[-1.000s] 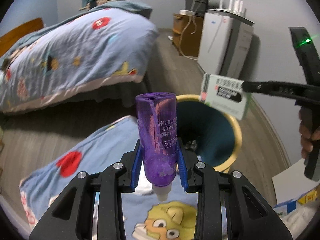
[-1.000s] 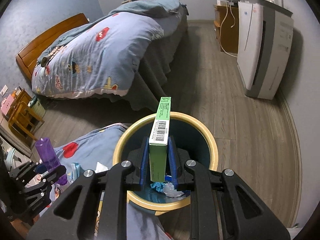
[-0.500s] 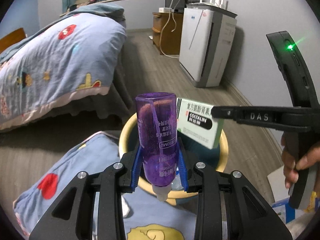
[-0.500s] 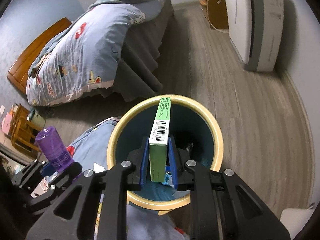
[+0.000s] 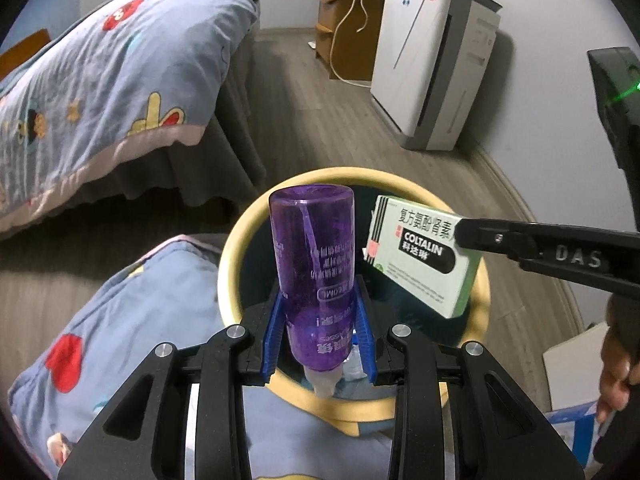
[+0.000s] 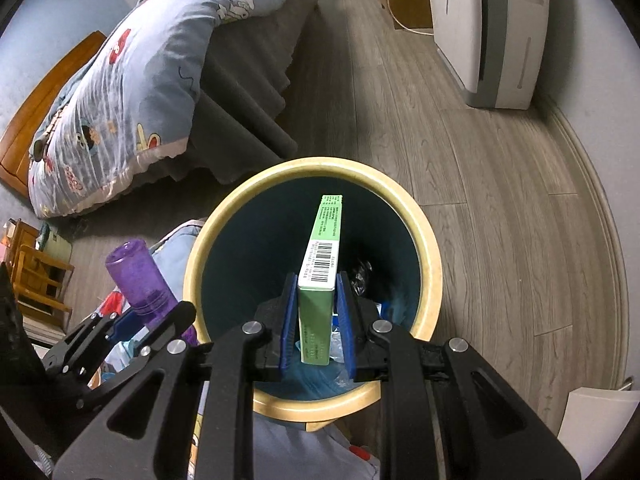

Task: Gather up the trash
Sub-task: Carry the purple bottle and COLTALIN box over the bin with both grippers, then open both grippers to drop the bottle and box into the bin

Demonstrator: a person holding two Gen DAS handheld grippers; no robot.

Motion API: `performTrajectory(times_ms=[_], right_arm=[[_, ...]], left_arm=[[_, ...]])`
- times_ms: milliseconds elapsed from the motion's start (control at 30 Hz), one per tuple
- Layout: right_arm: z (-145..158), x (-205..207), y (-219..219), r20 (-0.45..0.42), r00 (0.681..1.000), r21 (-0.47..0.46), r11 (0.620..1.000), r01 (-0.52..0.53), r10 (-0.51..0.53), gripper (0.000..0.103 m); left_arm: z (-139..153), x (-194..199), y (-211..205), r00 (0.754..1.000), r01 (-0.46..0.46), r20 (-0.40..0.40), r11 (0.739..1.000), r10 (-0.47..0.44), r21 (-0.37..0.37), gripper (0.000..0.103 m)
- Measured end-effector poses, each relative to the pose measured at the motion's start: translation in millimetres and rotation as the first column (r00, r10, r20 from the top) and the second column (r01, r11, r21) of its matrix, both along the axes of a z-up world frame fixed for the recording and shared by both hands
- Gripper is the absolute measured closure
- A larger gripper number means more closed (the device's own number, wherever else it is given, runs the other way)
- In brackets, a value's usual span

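Over the yellow-rimmed, dark-lined round wastebasket (image 6: 430,280), the left claw (image 5: 320,334) grasps a translucent purple plastic bottle (image 5: 314,276) and the right claw (image 6: 316,334) a green-and-white cardboard medicine box (image 6: 320,276); best released only once each hangs well inside the rim.

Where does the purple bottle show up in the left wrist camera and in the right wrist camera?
Left wrist view: purple bottle at centre, upside down in the left gripper.
Right wrist view: purple bottle at lower left, left of the bin.
Shared landmark: the yellow-rimmed bin.
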State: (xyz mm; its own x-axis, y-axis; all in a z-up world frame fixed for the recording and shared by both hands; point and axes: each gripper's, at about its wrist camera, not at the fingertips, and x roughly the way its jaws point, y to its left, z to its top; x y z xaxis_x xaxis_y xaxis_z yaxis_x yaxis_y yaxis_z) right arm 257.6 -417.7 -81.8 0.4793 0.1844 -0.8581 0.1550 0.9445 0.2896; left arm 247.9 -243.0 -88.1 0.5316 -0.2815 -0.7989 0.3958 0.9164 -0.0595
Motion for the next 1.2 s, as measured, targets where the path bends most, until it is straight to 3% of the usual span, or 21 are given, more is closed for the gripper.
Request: performTrajectory(times_ms=[767, 867, 967, 1067, 1200], right_arm=[[-13, 5, 11, -0.045, 0.999, -0.021, 0.999, -0.024, 0.023, 0.083], [-11, 5, 10, -0.035, 0.999, -0.021, 1.000, -0.015, 0.015, 0.081], [-8, 4, 9, -0.023, 1.000, -0.018, 1.000, -0.003, 0.003, 0.064], [-4, 5, 10, -0.015, 1.000, -0.020, 1.000, 0.002, -0.002, 0.058], [4, 5, 14, 0.011, 1.000, -0.019, 1.000, 0.005, -0.005, 0.042]], left_arm=[[-13, 8, 12, 1.000, -0.010, -0.018, 1.000, 0.011, 0.014, 0.069], [-11, 7, 15, 1.000, -0.014, -0.011, 1.000, 0.014, 0.015, 0.063], [-9, 5, 18, 1.000, -0.021, -0.003, 1.000, 0.021, 0.013, 0.055], [-6, 0, 23, 1.000, -0.020, 0.008, 0.999, 0.020, 0.025, 0.046], [0, -12, 33, 0.999, -0.031, 0.029, 0.999, 0.030, 0.040, 0.024]])
